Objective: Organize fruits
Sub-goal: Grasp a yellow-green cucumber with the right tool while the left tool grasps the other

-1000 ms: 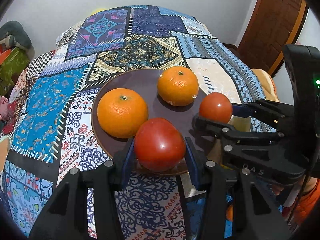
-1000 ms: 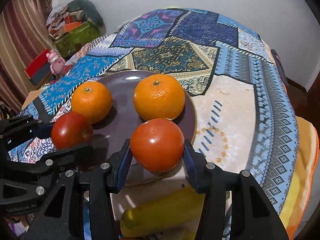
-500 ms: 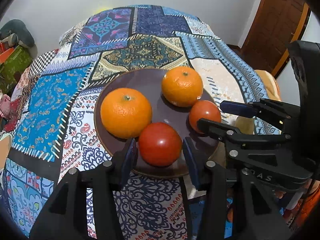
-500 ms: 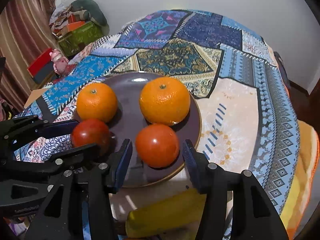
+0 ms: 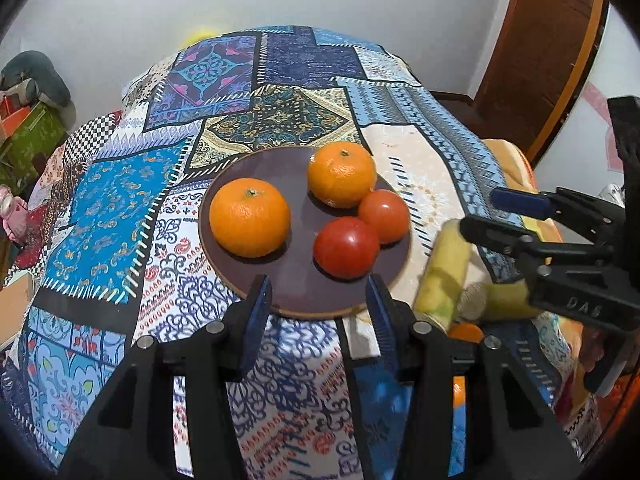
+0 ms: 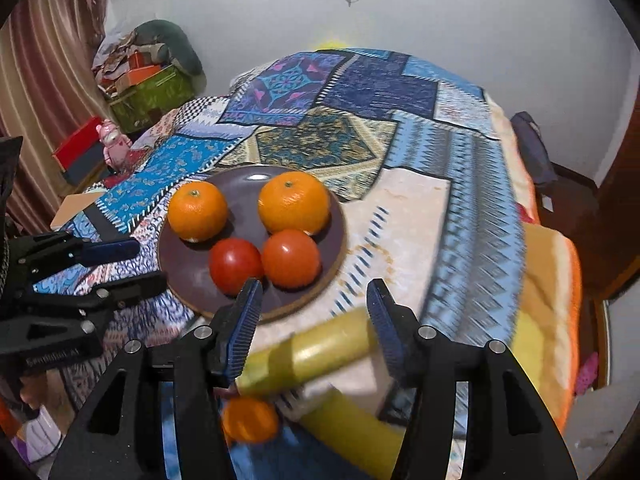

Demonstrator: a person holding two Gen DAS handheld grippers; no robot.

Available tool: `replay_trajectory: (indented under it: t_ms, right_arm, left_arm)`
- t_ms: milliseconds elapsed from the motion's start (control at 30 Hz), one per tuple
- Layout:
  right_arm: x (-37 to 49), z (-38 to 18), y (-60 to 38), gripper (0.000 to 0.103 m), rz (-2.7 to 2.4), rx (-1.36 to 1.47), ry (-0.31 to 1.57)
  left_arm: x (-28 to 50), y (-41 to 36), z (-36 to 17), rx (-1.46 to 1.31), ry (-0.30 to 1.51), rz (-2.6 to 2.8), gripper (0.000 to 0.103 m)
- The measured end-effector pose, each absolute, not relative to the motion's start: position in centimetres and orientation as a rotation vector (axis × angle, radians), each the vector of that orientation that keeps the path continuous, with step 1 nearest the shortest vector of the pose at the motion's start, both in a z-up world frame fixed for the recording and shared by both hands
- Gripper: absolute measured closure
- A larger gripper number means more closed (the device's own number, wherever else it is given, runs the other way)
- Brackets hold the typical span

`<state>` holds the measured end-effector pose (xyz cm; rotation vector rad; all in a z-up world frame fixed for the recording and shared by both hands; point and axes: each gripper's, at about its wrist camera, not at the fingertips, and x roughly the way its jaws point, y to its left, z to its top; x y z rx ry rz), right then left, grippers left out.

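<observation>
Fruits sit on our brown plate (image 5: 240,280) on the patchwork cloth (image 5: 120,208): 2 oranges (image 5: 250,223) behind, 2 tomatoes (image 5: 346,247) touching in front. We hold our left gripper (image 5: 319,306) and right gripper (image 6: 312,314) parted, empty, short of the plate.

The only readable marking is the raised lettering "DAS" on the black body of the right gripper (image 5: 516,216), at the scene's near right side.
</observation>
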<state>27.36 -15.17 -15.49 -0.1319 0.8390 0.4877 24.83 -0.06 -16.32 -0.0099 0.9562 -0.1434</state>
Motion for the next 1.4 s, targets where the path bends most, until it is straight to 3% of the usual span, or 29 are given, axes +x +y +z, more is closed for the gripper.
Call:
replay_trajectory:
  t_ms: [433,600,767,867,933,1033,1400]
  right_arm:
    - [24.0,-19.6,-20.3,0.047,0.429,-0.108,0.973]
    - [23.7,-20.8,-19.6,0.033,0.424,-0.155,0.983]
    - [24.5,-21.6,-18.4,0.03,0.442,-0.199,1.001]
    - [24.9,-22.3,-18.6,0.036,0.443,-0.188,1.014]
    - [24.9,-22.3,-18.9,0.054,0.432,-0.183,1.016]
    - [24.5,-22.3,-20.3,0.068,0.428,-0.118,1.025]
    - [23.2,-21.5,-23.2,0.068,0.352,0.001,1.002]
  left_arm:
    - [21.1,-1.5,-17.6,0.007,1.023,-0.175,0.054]
    - [20.7,-2.2,-18.3,0.017,1.046,-0.184,0.054]
    - [21.0,-3.0,-18.7,0.007,1.057,-0.194,0.054]
    - [21.2,-3.5,-18.6,0.009,1.057,-0.203,0.054]
    - [21.4,-3.9,-18.5,0.012,1.054,-0.211,0.054]
    - [21.8,-4.9,-18.2,0.021,1.045,-0.229,0.054]
    - [25.8,-9.6,-18.5,0.087,1.047,-0.304,0.054]
